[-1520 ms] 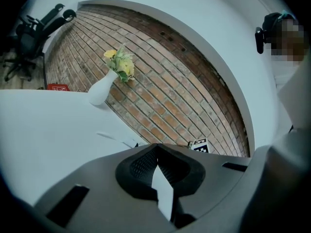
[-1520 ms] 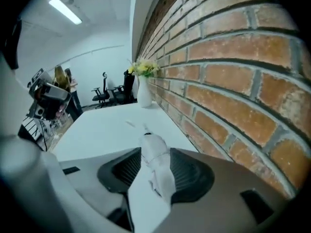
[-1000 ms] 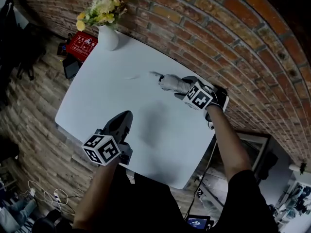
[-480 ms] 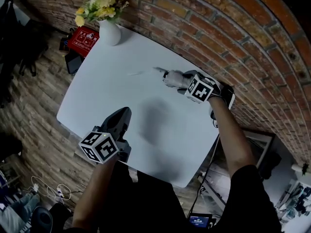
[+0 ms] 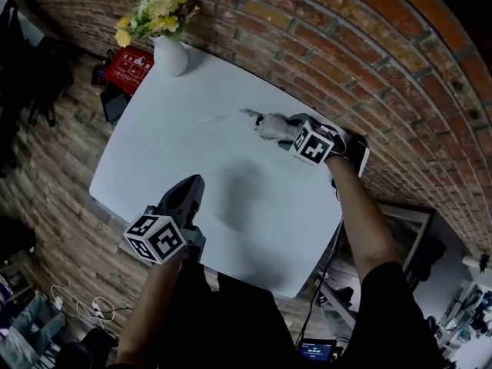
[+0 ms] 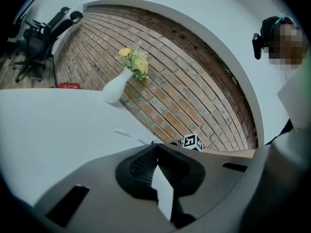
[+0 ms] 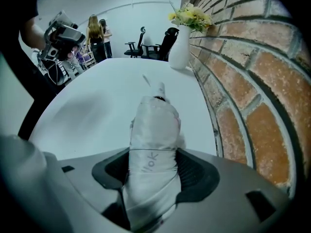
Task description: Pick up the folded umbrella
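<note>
The folded umbrella [image 5: 269, 125] is light grey and lies on the white table [image 5: 169, 152] near the brick wall, its thin tip pointing toward the vase. My right gripper [image 5: 281, 132] points steeply down over its near end. In the right gripper view the umbrella [image 7: 153, 125] fills the gap of the right gripper [image 7: 153, 166]. The jaws are closing and both pads touch its sides. My left gripper [image 5: 194, 187] hovers over the table's near part, apart from the umbrella. In the left gripper view this left gripper [image 6: 155, 148] is shut with nothing in it.
A white vase of yellow flowers [image 5: 171, 52] stands at the table's far left corner. The brick wall [image 5: 346, 44] runs close along the table's right side. A red box [image 5: 129, 68] sits on the floor beyond. People and office chairs [image 7: 146, 42] are in the background.
Both grippers stay about where they were. The right one remains over the umbrella's end; the picture has only shifted slightly.
</note>
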Action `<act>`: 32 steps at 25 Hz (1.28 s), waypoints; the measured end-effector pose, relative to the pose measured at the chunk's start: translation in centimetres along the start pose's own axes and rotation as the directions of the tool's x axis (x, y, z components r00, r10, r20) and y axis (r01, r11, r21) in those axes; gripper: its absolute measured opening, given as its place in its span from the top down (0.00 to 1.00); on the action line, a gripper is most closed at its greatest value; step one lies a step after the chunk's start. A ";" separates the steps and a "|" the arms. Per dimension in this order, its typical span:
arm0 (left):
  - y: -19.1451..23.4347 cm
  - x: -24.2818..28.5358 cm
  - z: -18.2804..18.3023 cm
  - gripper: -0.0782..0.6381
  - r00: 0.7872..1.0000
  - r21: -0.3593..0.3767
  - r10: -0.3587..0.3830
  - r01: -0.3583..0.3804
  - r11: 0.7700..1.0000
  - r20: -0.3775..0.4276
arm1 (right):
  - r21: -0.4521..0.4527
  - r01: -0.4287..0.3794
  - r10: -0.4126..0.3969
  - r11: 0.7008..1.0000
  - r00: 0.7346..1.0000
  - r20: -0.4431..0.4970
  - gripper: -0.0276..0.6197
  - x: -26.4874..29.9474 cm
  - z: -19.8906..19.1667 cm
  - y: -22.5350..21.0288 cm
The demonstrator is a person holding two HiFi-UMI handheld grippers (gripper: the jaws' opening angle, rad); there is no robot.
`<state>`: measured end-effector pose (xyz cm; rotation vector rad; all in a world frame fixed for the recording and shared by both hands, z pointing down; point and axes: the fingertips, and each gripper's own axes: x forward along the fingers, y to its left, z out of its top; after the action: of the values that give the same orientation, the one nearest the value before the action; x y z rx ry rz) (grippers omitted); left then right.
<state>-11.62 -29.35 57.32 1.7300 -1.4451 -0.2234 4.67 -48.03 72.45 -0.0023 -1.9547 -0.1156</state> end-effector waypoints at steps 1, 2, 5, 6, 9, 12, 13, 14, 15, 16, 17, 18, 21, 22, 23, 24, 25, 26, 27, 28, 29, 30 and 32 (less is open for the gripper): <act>-0.1 0.0 0.0 0.87 1.000 0.002 -0.004 0.004 1.000 -0.001 | -0.007 0.009 -0.009 1.000 1.000 0.001 0.52 -0.1 0.0 0.1; -0.2 0.0 0.1 0.87 1.000 0.005 -0.009 0.009 1.000 -0.002 | -0.013 0.016 -0.016 1.000 1.000 0.002 0.52 -0.2 0.0 0.2; -0.6 0.2 0.2 0.87 1.000 0.012 -0.027 0.027 1.000 -0.006 | -0.011 0.031 -0.031 0.999 0.999 0.014 0.52 -0.6 0.2 0.6; -0.8 0.2 0.2 0.87 0.999 0.015 -0.034 0.034 0.999 -0.008 | -0.005 0.035 -0.035 0.999 0.999 0.024 0.52 -0.8 0.4 0.9; -1.4 0.2 0.3 0.87 0.998 0.021 -0.058 0.058 0.998 -0.014 | 0.028 0.056 -0.058 0.998 0.996 0.070 0.53 -1.9 1.2 1.5; -2.2 0.2 0.3 0.87 0.996 0.030 -0.086 0.087 0.996 -0.021 | 0.095 0.073 -0.084 0.993 0.990 0.117 0.53 -3.1 1.9 2.6; -2.6 0.2 0.4 0.87 0.995 0.034 -0.098 0.098 0.995 -0.024 | 0.110 0.081 -0.094 0.991 0.987 0.128 0.53 -3.6 2.1 2.9; -2.9 0.2 0.5 0.87 0.994 0.038 -0.109 0.110 0.993 -0.026 | 0.122 0.089 -0.106 0.988 0.985 0.137 0.53 -4.0 2.3 3.3; -3.3 0.1 0.5 0.87 0.992 0.043 -0.121 0.122 0.992 -0.029 | 0.135 0.098 -0.117 0.986 0.982 0.145 0.53 -4.5 2.4 3.6; -3.7 0.0 0.6 0.87 0.991 0.048 -0.133 0.134 0.990 -0.033 | 0.149 0.107 -0.130 0.983 0.980 0.153 0.53 -4.9 2.6 3.8; -4.0 -0.1 0.7 0.87 0.989 0.052 -0.145 0.147 0.988 -0.037 | 0.167 0.116 -0.143 0.979 0.977 0.160 0.53 -5.5 2.7 4.1; -4.4 -0.2 0.8 0.87 0.987 0.055 -0.158 0.160 0.986 -0.041 | 0.190 0.124 -0.157 0.974 0.973 0.171 0.53 -6.0 2.9 4.4; -5.1 -0.9 1.0 0.87 0.979 0.062 -0.195 0.198 0.978 -0.054 | 0.268 0.143 -0.204 0.953 0.955 0.217 0.53 -7.7 3.8 5.5; -5.4 -1.2 1.0 0.87 0.977 0.065 -0.207 0.211 0.975 -0.058 | 0.290 0.149 -0.220 0.945 0.949 0.228 0.53 -8.3 4.1 6.0; -5.6 -1.5 1.0 0.87 0.974 0.068 -0.220 0.224 0.972 -0.061 | 0.309 0.158 -0.237 0.938 0.943 0.236 0.53 -8.8 4.3 6.4; -5.9 -1.7 1.1 0.87 0.971 0.071 -0.232 0.237 0.969 -0.065 | 0.328 0.169 -0.256 0.930 0.936 0.243 0.53 -9.5 4.5 6.8; -6.2 -1.9 1.1 0.87 0.967 0.077 -0.243 0.248 0.966 -0.071 | 0.348 0.181 -0.277 0.920 0.928 0.251 0.53 -10.1 4.7 7.2; -6.4 -2.2 1.1 0.87 0.965 0.085 -0.251 0.257 0.963 -0.078 | 0.371 0.188 -0.297 0.909 0.919 0.260 0.53 -10.8 5.0 7.6; -6.7 -2.5 1.1 0.87 0.962 0.094 -0.258 0.266 0.959 -0.088 | 0.397 0.194 -0.316 0.897 0.909 0.272 0.53 -11.5 5.4 8.2; -7.0 -2.8 1.0 0.87 0.959 0.102 -0.265 0.274 0.956 -0.098 | 0.422 0.199 -0.338 0.884 0.897 0.284 0.53 -12.2 5.9 8.7; -7.3 -3.0 0.9 0.87 0.956 0.108 -0.273 0.285 0.953 -0.108 | 0.444 0.206 -0.359 0.872 0.886 0.294 0.53 -13.0 6.2 9.3; -7.7 -3.2 0.7 0.87 0.952 0.113 -0.284 0.297 0.948 -0.118 | 0.464 0.215 -0.380 0.859 0.875 0.298 0.53 -13.7 6.5 9.8; -8.4 -3.5 0.4 0.87 0.940 0.125 -0.310 0.327 0.937 -0.140 | 0.503 0.234 -0.423 0.832 0.854 0.302 0.53 -15.1 6.8 10.9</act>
<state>-6.86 -26.71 49.96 2.0609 -1.1125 -0.1869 4.71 -35.80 56.82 0.6842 -2.3396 0.1233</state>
